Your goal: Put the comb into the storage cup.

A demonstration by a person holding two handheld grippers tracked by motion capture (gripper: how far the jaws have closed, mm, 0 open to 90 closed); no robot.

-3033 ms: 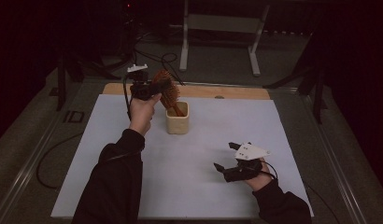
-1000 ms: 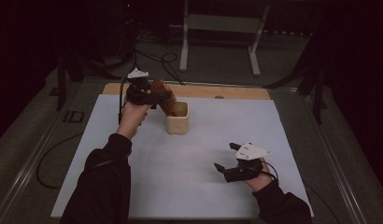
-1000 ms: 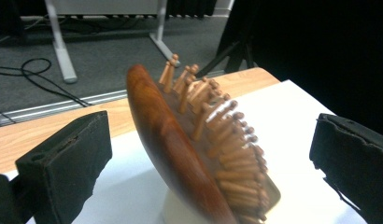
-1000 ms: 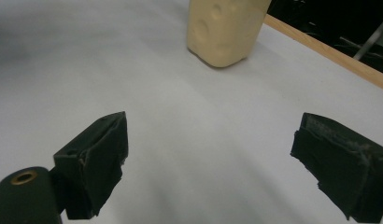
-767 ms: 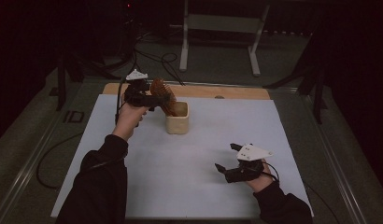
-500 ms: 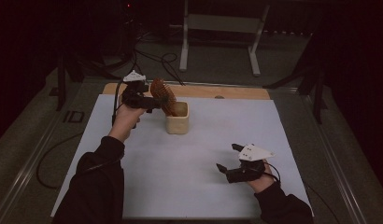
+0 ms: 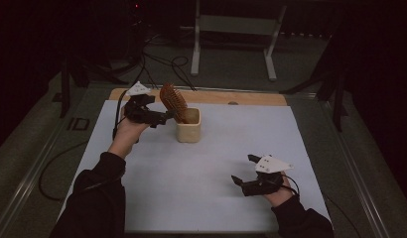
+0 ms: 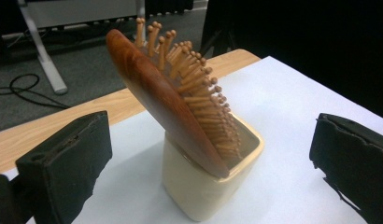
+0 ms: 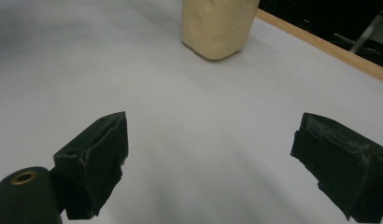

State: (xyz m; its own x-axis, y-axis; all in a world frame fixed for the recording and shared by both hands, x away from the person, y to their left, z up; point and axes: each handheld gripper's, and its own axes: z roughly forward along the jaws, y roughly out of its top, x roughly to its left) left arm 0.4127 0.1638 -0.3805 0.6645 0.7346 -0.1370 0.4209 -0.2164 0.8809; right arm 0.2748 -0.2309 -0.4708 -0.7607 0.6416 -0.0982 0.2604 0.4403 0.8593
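1. No brand, label or writing can be read on anything here.
2. Count: one wooden brush, one cream cup, two claws, one white tabletop with a wooden strip along its far edge.
3. The left claw is spread wide and holds nothing. In the left gripper view its two black jaws stand far apart at the lower corners, with the cup and brush between and beyond them, touching neither.
4. The brush stands handle-down in the cup, just ahead of the left claw. It leans away from upright, its smooth back facing that claw's left jaw and its round-tipped bristles facing the right jaw. The head rises well above the cup's rim.
5. The cup sits on the tabletop just in front of the left claw, near the wooden strip.
6. The right claw is also wide open and empty, held low over bare tabletop. In the right gripper view the cup sits well ahead of its jaws, far apart from them.
7. The two claws are well apart, and the right one is on the person's side of the cup.
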